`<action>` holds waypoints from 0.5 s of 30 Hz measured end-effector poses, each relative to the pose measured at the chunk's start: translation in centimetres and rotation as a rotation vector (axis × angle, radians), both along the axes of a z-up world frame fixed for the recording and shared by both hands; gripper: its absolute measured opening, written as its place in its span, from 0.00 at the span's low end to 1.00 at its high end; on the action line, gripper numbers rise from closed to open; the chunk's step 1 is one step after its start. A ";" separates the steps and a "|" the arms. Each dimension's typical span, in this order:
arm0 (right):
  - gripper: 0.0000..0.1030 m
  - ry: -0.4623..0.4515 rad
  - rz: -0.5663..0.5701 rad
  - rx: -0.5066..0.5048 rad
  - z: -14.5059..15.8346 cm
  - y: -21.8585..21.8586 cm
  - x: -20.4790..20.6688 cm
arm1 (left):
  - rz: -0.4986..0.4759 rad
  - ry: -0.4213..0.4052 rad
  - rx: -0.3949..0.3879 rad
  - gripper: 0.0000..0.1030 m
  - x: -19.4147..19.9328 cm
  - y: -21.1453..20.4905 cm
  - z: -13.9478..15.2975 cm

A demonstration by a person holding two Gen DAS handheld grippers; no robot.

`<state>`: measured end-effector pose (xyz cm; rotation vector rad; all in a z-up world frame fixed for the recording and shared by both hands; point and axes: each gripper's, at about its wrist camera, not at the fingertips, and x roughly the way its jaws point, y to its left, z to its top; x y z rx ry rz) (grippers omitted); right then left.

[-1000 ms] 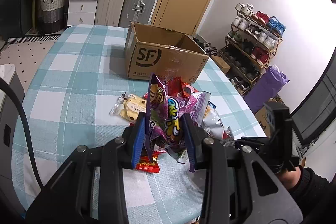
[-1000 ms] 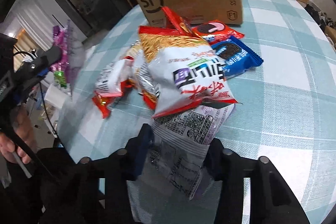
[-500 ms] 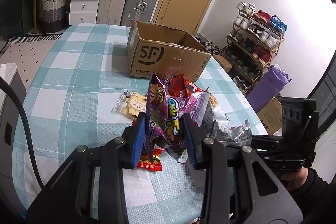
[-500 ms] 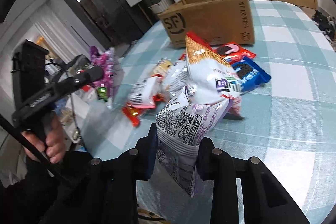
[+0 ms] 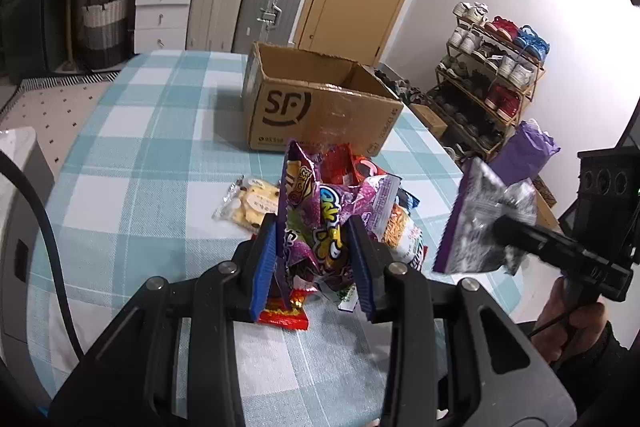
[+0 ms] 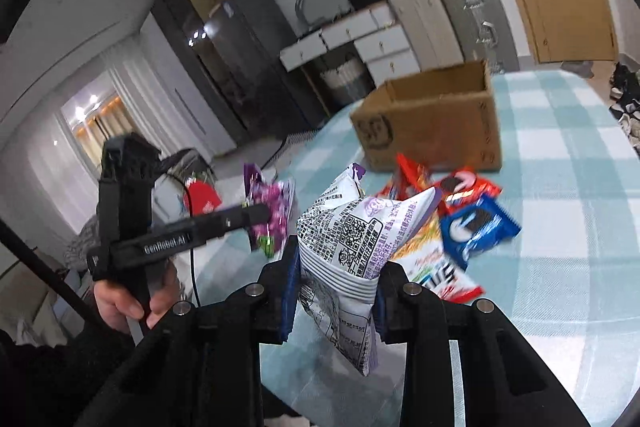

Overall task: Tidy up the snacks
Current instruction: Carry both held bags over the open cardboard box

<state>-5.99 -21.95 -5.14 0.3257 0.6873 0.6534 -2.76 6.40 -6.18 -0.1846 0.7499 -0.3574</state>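
Note:
My left gripper (image 5: 314, 259) is shut on a purple candy bag (image 5: 316, 223), held above the table near its front edge; it also shows at the left of the right wrist view as the left gripper (image 6: 260, 215) with the purple bag (image 6: 272, 211). My right gripper (image 6: 334, 291) is shut on a white-and-purple snack bag (image 6: 348, 247), lifted clear of the table. In the left wrist view that silver-backed bag (image 5: 480, 227) hangs at the right. An open cardboard box (image 5: 320, 111) stands further back. Several snack packs (image 6: 460, 223) lie in front of it.
A clear pack of pale biscuits (image 5: 252, 203) and a red wrapper (image 5: 284, 311) lie on the checked tablecloth (image 5: 140, 155). Suitcases (image 5: 248, 3) and drawers stand behind the table, a shoe rack (image 5: 492, 67) at the right. A hand (image 6: 132, 299) grips the left tool.
My right gripper closed on the white-and-purple bag and lifted it off the pile, tilting upward. The left gripper with the purple bag stayed put.

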 end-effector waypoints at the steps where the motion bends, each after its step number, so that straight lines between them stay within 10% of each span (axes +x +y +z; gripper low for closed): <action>1: 0.29 -0.002 -0.009 0.010 0.2 -0.3 0.1 | 0.003 -0.002 -0.003 0.31 0.0 0.0 0.2; 15: 0.29 -0.109 -0.013 0.093 7.3 -1.8 1.8 | 0.023 -0.081 0.035 0.31 0.6 -0.9 7.2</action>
